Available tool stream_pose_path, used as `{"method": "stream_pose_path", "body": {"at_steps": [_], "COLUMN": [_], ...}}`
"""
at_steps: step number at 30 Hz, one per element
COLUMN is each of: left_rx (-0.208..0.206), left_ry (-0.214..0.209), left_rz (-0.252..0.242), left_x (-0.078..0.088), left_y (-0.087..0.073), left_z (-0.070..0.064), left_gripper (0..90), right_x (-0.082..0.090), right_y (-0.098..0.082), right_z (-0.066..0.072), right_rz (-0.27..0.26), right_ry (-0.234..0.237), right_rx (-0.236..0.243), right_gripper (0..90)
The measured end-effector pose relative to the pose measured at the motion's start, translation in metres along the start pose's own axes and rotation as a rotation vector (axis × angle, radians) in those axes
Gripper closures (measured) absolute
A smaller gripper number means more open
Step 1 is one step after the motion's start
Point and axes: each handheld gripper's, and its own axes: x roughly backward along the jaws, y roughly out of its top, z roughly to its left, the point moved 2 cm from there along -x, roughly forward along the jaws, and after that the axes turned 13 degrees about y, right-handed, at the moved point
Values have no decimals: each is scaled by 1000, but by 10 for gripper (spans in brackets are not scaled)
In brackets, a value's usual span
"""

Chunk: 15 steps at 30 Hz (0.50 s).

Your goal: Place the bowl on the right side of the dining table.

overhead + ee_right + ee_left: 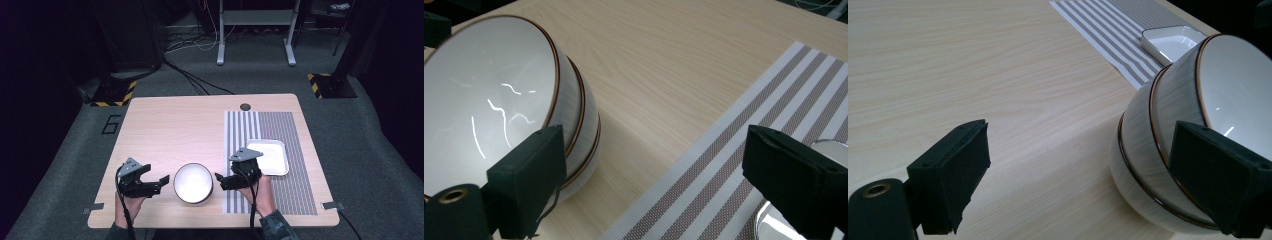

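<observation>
Lying to the right on the pale wood-grain table [165,125]: a striped woven placemat [280,130] carrying a glossy white rectangular dish [270,156], with nothing blocking either side of the stacked bowls [193,183]. Sitting near the front edge between the two tools: those round white bowls, smooth-glazed with thin brown rims, nested one inside another. Flanking them without touching: left gripper [156,184] and right gripper [223,179], each with its padded black fingers [955,172] standing wide apart on nothing, both pointing inward at the stack.
</observation>
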Motion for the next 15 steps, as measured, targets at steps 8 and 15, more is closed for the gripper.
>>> {"method": "stream_pose_path", "body": {"at_steps": [8, 15], "left_rx": [-4, -48], "left_ry": [-42, -90], "left_rz": [-28, -9], "left_x": [2, -9], "left_y": [9, 12], "left_z": [-13, -31], "left_gripper": [94, 115], "right_x": [-12, -38], "right_y": [6, 7], "right_z": [14, 21], "right_rz": [20, 63], "right_ry": [25, 75], "right_rx": [35, 42], "right_gripper": [116, 153]}}
